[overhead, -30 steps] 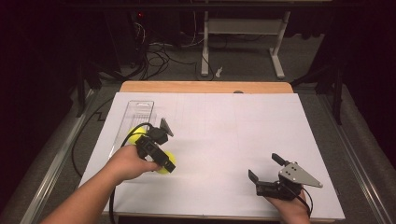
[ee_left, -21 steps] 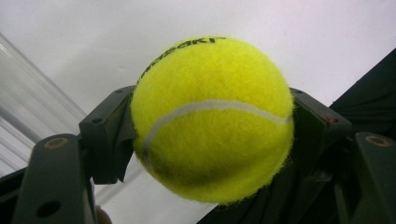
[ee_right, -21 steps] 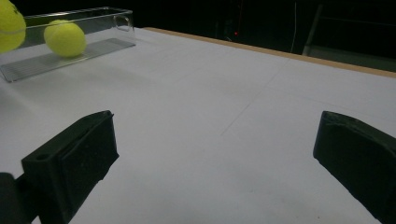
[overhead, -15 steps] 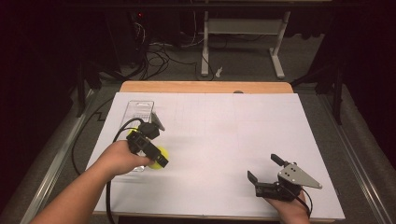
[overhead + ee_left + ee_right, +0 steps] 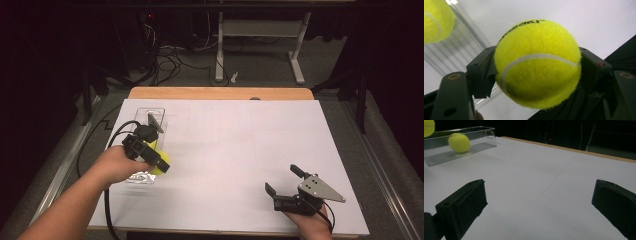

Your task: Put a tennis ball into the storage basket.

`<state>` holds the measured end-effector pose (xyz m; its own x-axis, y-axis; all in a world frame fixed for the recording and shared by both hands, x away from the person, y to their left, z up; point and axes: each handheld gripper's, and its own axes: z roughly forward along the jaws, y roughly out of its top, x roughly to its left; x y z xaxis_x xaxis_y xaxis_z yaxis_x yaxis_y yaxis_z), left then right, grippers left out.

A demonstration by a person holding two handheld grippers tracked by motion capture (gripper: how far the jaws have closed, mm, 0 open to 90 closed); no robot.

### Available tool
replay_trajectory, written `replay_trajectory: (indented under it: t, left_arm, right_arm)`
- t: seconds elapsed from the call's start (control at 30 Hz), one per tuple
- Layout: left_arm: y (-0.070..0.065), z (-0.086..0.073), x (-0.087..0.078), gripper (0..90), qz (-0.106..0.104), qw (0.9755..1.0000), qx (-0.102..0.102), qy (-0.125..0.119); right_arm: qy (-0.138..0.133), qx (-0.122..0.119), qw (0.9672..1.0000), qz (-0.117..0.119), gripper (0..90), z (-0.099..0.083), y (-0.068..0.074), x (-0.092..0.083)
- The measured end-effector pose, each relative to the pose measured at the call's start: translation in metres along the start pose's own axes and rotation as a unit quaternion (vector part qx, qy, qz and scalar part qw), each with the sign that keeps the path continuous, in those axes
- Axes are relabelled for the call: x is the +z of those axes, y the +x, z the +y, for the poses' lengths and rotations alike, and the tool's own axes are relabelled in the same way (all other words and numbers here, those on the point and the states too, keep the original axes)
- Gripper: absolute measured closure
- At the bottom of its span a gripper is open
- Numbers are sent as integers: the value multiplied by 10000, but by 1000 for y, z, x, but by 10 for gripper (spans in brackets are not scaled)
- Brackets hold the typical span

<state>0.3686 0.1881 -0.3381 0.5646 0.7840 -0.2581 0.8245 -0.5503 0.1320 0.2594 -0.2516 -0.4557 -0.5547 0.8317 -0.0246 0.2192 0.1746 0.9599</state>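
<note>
Tennis ball (image 5: 537, 63): clamped between jaws of left hand-held gripper (image 5: 150, 152), above clear tray (image 5: 156, 114).
Second ball (image 5: 459, 142): in tray, seen from right gripper view.
Right hand-held gripper (image 5: 285, 186): jaws apart, empty, over white surface (image 5: 240, 150).

text: black printed lettering on the yellow tennis ball (image 5: 537, 65) | position: curving along its upper left, seen upside down in the left gripper view | legibility: a brand word, letters too skewed to read with certainty | other readable marks: none on the table sheet or clear box
</note>
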Motion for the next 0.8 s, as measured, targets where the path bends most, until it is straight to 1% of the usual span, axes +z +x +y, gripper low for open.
replay_trajectory:
  t: [0.13,0.17,0.5,0.57,0.73,0.8]
  left_arm:
    - [6,-3,-4,267,41,10000,-72,1]
    - [8,-4,-4,267,39,9999,-116,-41]
    - [28,-11,-12,267,122,9991,-411,-61]
    - [32,-12,-13,267,147,9989,-445,-3]
    - [38,-15,-14,267,224,9983,-538,1]
    - [40,-16,-14,267,226,9981,-570,2]
  right_arm:
    - [-1,-5,10000,6,2,0,0,0]
    - [-1,-7,10000,10,2,0,0,0]
    - [-10,5,10000,-4,2,0,-1,0]
    - [-5,-7,10000,-11,2,0,-1,0]
    - [-5,-12,10000,-5,2,0,-1,-1]
    - [4,-6,10000,-6,2,0,-1,-1]
